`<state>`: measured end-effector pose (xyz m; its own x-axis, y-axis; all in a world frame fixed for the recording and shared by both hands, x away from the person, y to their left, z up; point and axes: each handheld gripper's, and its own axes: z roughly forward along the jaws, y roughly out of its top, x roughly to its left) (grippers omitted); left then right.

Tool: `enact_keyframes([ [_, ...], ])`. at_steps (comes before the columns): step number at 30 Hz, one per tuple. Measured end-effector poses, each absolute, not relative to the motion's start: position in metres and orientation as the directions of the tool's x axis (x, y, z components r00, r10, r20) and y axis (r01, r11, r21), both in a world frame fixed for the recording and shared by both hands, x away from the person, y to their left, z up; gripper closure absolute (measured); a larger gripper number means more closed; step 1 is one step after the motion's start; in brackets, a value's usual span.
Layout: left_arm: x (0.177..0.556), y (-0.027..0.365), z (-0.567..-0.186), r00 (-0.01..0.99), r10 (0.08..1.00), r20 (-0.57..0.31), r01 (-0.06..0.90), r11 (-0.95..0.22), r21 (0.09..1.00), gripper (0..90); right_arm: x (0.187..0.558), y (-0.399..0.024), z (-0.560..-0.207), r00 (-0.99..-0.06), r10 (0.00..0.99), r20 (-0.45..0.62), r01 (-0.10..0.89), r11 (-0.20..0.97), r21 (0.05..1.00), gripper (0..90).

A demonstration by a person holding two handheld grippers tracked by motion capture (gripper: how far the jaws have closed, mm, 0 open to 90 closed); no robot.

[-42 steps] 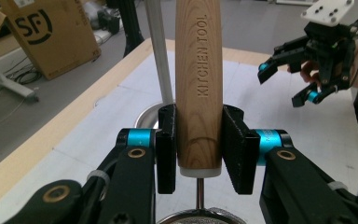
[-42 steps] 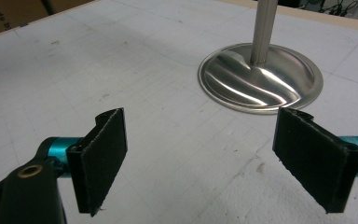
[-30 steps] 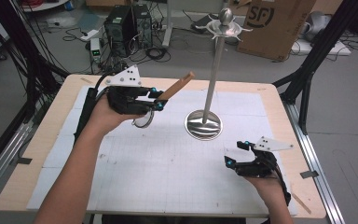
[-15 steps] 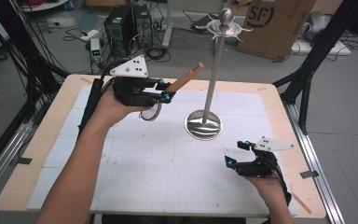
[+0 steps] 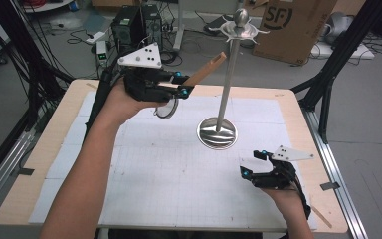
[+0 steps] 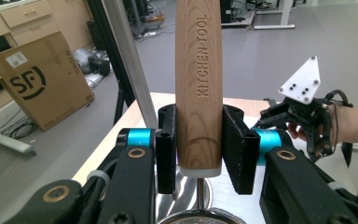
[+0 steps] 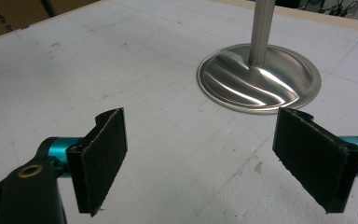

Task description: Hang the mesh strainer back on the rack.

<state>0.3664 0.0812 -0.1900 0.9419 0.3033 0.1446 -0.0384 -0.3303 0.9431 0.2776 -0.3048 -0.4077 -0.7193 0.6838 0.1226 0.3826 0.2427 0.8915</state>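
Clamping the wooden handle (image 5: 205,70), the left hand-held gripper (image 5: 181,84) holds the strainer above the bench's far-left part. Its long axis tilts, handle up toward the stand (image 5: 227,82), mesh ring (image 5: 166,107) low. The right hand-held gripper (image 5: 249,164) gapes wide, empty, near the near-right corner.

Even, soft indoor light falls from overhead in the high view, bright enough, with faint shadows on the white mat (image 5: 179,164). The steel stand's base (image 5: 217,133) is my landmark: it carries white streaks of glare, strongest in my right gripper view (image 7: 259,77). Beside that base the mat looks sharp; my right gripper's pads (image 7: 103,154) nearest the lens are slightly soft. In my left gripper view the wooden handle (image 6: 199,84) is crisp, the room behind it mildly blurred.
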Motion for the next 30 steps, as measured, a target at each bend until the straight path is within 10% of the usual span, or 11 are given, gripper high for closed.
enact_keyframes([
  [30, 0.39, 0.066, -0.173, 0.923, 0.362, 0.129, -0.007, -0.318, 0.948, 68.6, 0.277, -0.306, -0.408, -0.719, 0.684, 0.122, 0.383, 0.243, 0.891, 16.9],
])
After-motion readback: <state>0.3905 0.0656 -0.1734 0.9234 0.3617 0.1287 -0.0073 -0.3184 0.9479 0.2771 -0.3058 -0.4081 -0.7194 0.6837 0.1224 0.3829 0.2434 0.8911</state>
